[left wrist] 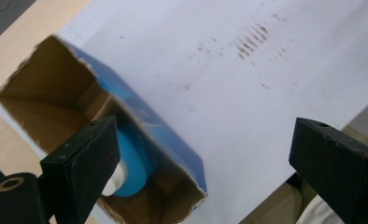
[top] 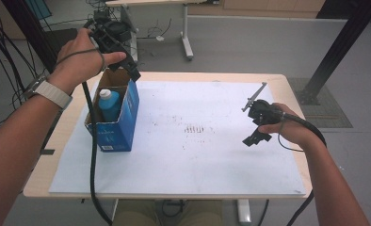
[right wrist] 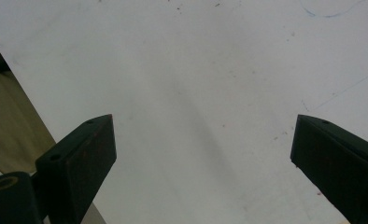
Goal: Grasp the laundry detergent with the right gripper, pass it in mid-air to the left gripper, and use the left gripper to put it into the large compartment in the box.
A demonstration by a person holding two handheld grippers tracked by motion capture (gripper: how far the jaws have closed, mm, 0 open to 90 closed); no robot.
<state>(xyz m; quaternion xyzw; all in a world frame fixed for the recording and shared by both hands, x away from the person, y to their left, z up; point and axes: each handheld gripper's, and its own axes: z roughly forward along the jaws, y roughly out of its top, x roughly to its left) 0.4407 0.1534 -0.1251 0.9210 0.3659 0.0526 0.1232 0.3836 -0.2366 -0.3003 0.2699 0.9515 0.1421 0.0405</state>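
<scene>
1. The left gripper point(top: 127, 66) is hanging in the air above the open top of the box point(top: 127, 117), held in the person's left hand point(top: 82, 59); its jaws are standing wide apart with nothing between them.
2. In the left gripper view, that gripper point(left wrist: 205, 163) is looking down into the box point(left wrist: 46, 93), and the two black jaws are framing the box's near corner without touching it.
3. The box, blue outside and brown cardboard inside, is standing upright near the left edge of the white sheet point(top: 212, 155) that is covering the table point(top: 287, 80).
4. A blue bottle point(top: 109, 104) with a white cap is standing inside the box, with its top sitting just below the box's rim.
5. In the left gripper view the bottle point(left wrist: 130, 163) is showing deep in the box, partly hidden behind the left jaw.
6. The right gripper point(top: 256, 137) is resting low over the right part of the sheet, held in the person's right hand point(top: 289, 127), well apart from the box.
7. In the right gripper view its jaws point(right wrist: 203, 158) are spread wide over bare white sheet point(right wrist: 196, 70), gripping nothing.
8. A black cable point(top: 93, 155) is trailing down from the left gripper, passing in front of the box's left side.
</scene>
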